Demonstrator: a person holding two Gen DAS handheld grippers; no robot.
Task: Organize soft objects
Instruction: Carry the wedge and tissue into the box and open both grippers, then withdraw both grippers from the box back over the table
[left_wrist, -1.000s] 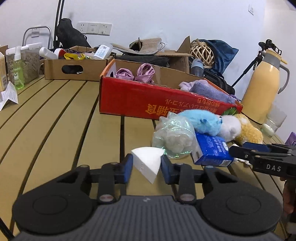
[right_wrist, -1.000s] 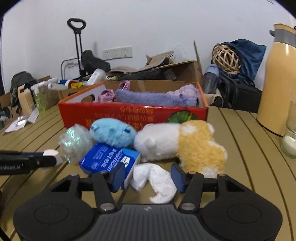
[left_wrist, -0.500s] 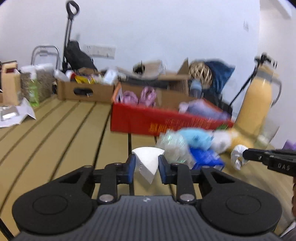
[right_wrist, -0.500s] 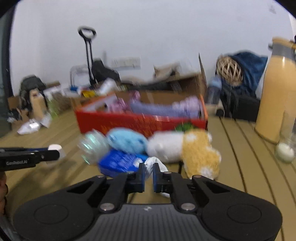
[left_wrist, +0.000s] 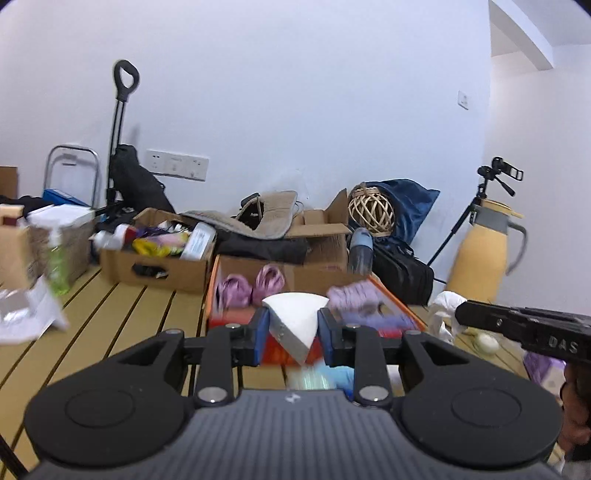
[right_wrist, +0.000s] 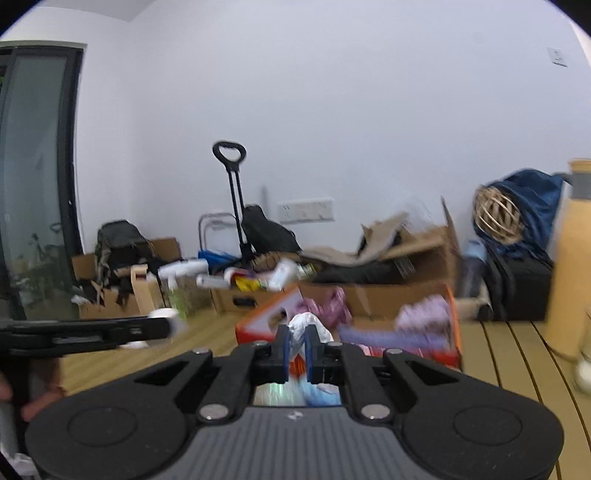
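Observation:
My left gripper is shut on a white foam wedge and holds it up in front of the red cardboard box. My right gripper is shut on a crumpled white cloth, raised before the same red box; that cloth also shows at its tip in the left wrist view. The box holds pink cloths and a purple towel. A shiny bag and a blue plush lie below, mostly hidden by the grippers.
A brown box of clutter stands behind the red box. A yellow thermos stands at the right, a green bottle and papers at the left. The slatted wooden table stretches to the left.
Both grippers closed on their objects and lifted them off the table toward the red box. The plush toys and blue packet have dropped out of view below.

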